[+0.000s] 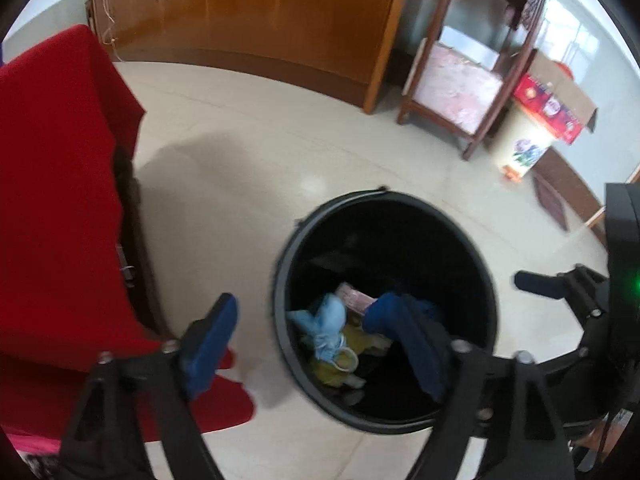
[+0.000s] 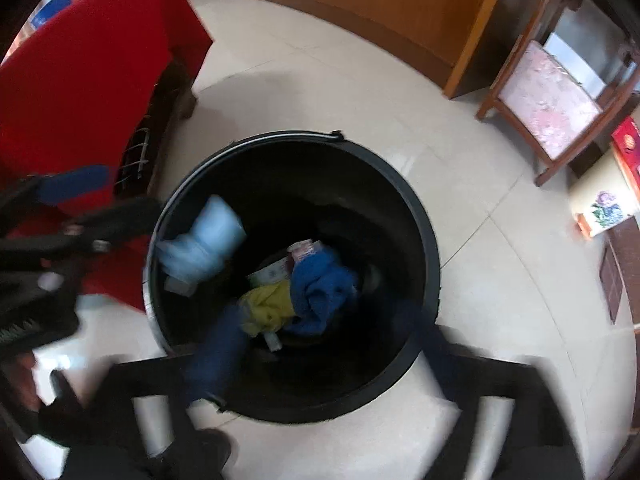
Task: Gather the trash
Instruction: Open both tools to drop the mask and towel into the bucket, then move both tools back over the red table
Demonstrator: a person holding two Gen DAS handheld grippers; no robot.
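Both pairs of jaws stand wide apart with nothing between the pads. From the left wrist view, the left gripper (image 1: 306, 316) points steeply down at the edge of a black bin (image 1: 486, 276): its left finger (image 1: 212, 332) hangs outside the rim, over pale floor (image 1: 248, 152) beside a red cloth (image 1: 60, 184), while the other finger reaches in over the bin's mouth. At the bottom of the bin, beyond that finger and clear of it, lie a light blue wad (image 1: 332, 320), something yellow (image 1: 344, 356) and a pinkish packet (image 1: 354, 298).

From the right wrist view, the right gripper (image 2: 320, 344) is blurred; its two dark blue fingers straddle the near part of the bin (image 2: 424, 240), both over the opening. Ahead of them and lower down sit a blue cloth (image 2: 320, 288), the yellow piece (image 2: 268, 304) and a printed packet (image 2: 304, 250). A light blue item (image 2: 208, 240) shows smeared against the bin's left inner wall, apart from either pad; whether it rests there or is in the air I cannot tell. The left gripper (image 2: 72, 200) appears at that view's left edge, beside the rim.

A wooden cabinet (image 1: 280, 28) and a chair (image 1: 460, 88) stand well beyond the bin.
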